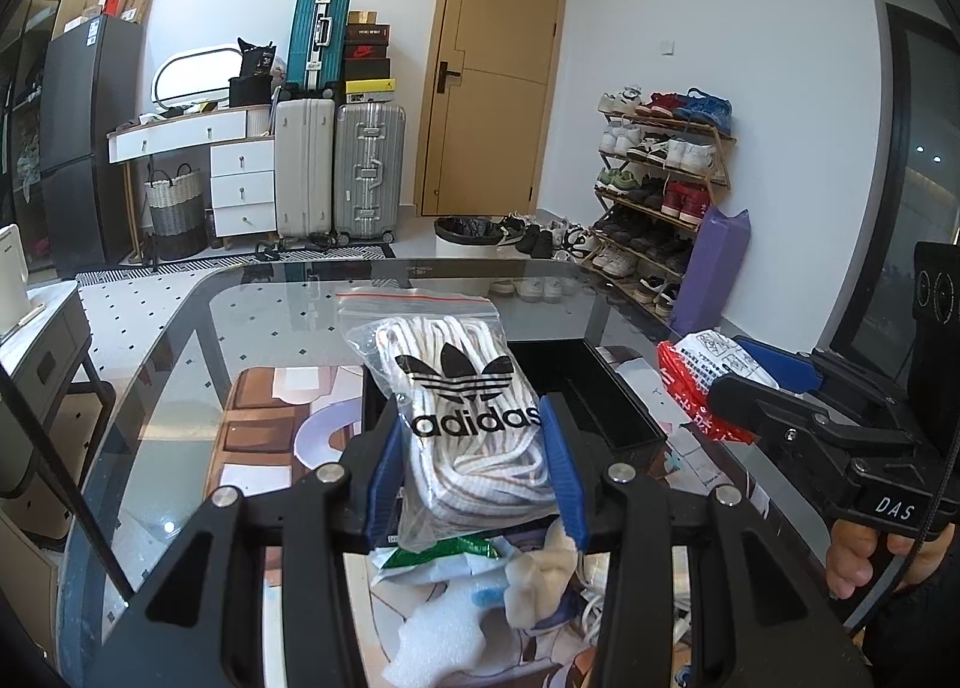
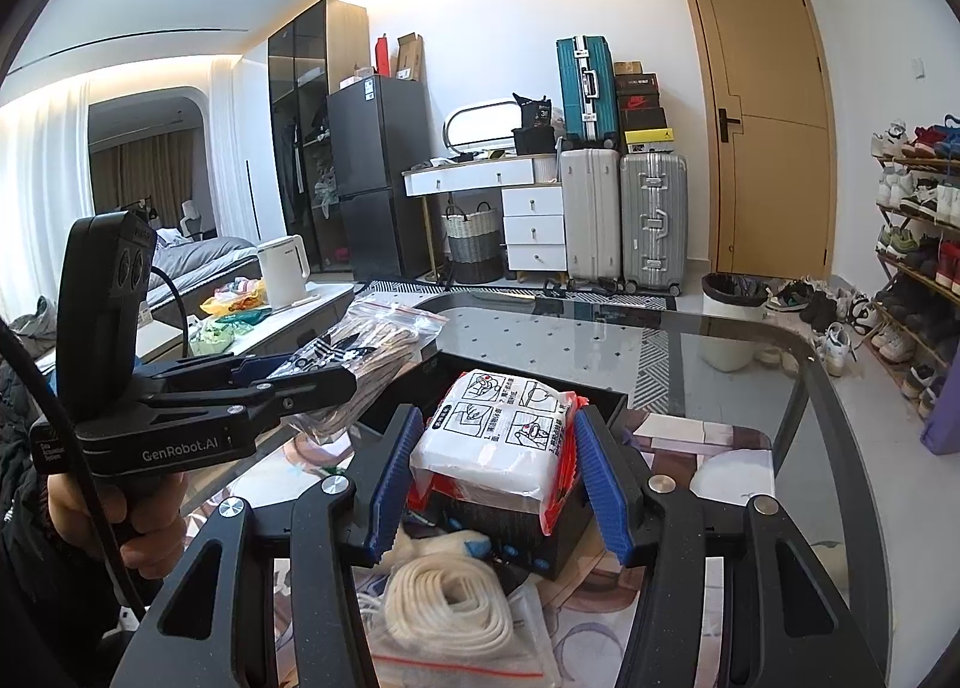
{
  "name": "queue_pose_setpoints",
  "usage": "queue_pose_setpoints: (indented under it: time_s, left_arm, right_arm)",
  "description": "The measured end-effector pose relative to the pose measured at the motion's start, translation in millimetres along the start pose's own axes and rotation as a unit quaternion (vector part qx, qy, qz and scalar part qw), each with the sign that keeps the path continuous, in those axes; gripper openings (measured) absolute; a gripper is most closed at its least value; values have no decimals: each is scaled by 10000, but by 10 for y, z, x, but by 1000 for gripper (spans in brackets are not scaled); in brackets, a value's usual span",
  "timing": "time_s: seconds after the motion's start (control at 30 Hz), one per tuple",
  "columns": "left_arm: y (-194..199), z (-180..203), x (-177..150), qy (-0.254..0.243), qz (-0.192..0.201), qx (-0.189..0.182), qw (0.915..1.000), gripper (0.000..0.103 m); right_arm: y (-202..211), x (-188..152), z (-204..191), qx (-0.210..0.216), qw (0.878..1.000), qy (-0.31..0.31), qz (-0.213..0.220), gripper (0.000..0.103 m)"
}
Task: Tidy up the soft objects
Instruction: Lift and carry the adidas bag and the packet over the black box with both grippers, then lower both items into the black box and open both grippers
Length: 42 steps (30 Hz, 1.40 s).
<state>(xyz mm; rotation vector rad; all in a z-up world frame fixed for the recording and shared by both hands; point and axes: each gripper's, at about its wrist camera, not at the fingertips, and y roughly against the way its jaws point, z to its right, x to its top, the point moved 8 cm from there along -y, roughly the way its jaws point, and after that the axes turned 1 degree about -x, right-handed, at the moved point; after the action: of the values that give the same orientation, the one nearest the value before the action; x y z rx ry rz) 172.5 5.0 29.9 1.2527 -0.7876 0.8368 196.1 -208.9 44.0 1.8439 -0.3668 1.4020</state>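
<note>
Our left gripper (image 1: 474, 448) clamps the adidas shoelace bag (image 1: 462, 406); our right gripper (image 2: 498, 466) clamps the white-and-red packet (image 2: 498, 436) above the black box (image 1: 606, 394).

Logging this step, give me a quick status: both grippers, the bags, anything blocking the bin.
Left gripper shut on adidas lace bag. Right gripper shut on white packet. Both held above black bin. Nothing blocking it.

"adidas" on laces bag (image 1: 474, 418); "GenRobot.AI" on left tool (image 2: 312, 382); "DAS" on right tool (image 1: 744, 382).
</note>
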Motion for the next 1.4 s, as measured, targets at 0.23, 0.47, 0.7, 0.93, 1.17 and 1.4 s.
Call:
queue_pose_setpoints:
  time_s: [0.23, 0.47, 0.7, 0.93, 1.17, 1.4]
  left_arm:
    - [-135, 21, 24, 10, -139, 27, 9999, 43]
    - [-297, 0, 11, 39, -372, 99, 9993, 43]
    - [-420, -27, 4, 112, -542, 23, 9985, 43]
    - [-518, -84, -37, 173, -670, 41, 9976, 43]
    - [-594, -87, -73, 176, -767, 13, 9969, 43]
    - [-713, -115, -147, 241, -935, 12, 9953, 43]
  right_arm:
    - [-190, 14, 35, 32, 9999, 40, -130, 53]
    - [-372, 3, 66, 58, 9996, 80, -263, 53]
    - [-534, -4, 103, 42, 9991, 99, -407, 53]
    - [-678, -9, 105, 59, 9985, 159, -528, 53]
    - [-828, -23, 117, 85, 9978, 195, -627, 53]
    - [-951, -59, 141, 109, 9972, 202, -718, 53]
